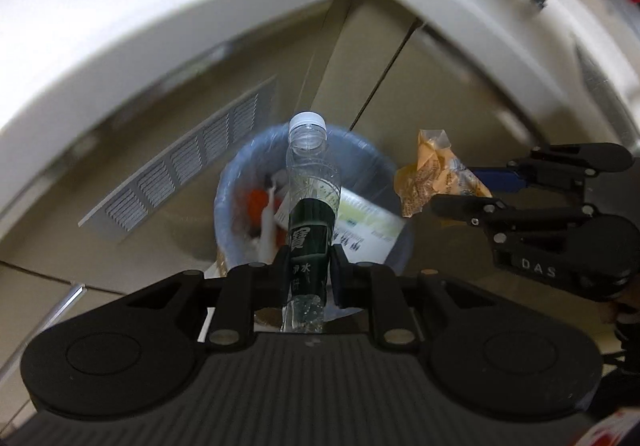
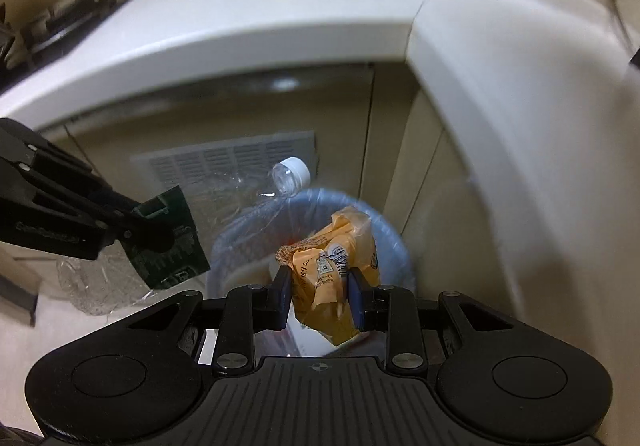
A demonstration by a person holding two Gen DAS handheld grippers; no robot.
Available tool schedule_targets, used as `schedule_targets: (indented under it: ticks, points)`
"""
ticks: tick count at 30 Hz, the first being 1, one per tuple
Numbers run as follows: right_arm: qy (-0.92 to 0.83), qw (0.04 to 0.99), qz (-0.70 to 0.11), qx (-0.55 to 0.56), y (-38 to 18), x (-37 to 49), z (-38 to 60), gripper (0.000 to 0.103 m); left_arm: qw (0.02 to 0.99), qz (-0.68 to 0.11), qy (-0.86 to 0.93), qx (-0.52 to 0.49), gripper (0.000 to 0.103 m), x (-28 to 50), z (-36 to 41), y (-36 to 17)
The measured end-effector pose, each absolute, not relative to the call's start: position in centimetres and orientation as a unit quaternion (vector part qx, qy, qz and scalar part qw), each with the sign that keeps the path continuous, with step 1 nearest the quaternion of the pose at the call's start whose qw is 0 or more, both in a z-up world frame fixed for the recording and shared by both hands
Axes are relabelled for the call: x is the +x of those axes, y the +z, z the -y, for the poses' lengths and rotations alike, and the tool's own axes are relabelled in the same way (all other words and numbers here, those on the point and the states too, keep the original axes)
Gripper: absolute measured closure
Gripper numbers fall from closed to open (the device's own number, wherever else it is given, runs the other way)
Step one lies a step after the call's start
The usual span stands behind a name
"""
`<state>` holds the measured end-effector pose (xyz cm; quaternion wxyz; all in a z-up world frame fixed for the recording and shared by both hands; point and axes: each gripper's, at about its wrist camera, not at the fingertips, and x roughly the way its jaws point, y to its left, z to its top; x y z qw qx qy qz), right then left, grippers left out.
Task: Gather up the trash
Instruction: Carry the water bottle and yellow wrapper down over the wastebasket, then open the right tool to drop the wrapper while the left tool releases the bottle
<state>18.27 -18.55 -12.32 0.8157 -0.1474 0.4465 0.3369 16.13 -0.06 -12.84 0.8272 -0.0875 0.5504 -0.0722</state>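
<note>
My left gripper [image 1: 310, 270] is clamped on a clear plastic bottle [image 1: 310, 181] at its dark green label. The bottle's long axis runs along the gripper's pointing line toward 12 o'clock, white cap [image 1: 307, 121] farthest out. In the left wrist view the bin [image 1: 228, 197], lined with a pale blue bag and already holding paper and scraps, lies directly beyond and below the bottle, so the cap end hangs over the far rim.

My right gripper [image 2: 320, 292] is clenched on a crumpled yellow wrapper [image 2: 332, 258]. In the right wrist view the bin [image 2: 396, 246] sits straight ahead at 12 o'clock, under the wrapper; the bottle enters from 9 o'clock.

Both grippers pitch steeply downward over the bin, left and right side by side, near each other but apart. The bin stands on the floor in the corner beneath the white surface [image 1: 160, 5], before a cabinet vent [image 1: 188, 173]. Judged from this, either load would fall inside on release; the long bottle is the likelier to catch the rim.
</note>
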Motion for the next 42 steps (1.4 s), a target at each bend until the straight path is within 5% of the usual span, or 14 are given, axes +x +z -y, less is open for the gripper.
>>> schedule_targets:
  ticks: [42]
  points:
    - [0.315,0.800,-0.479,-0.179,-16.8,22.6,15.9,0.073,0.786,-0.616,-0.041,-0.045,0.085,21.4,1.4,-19.7]
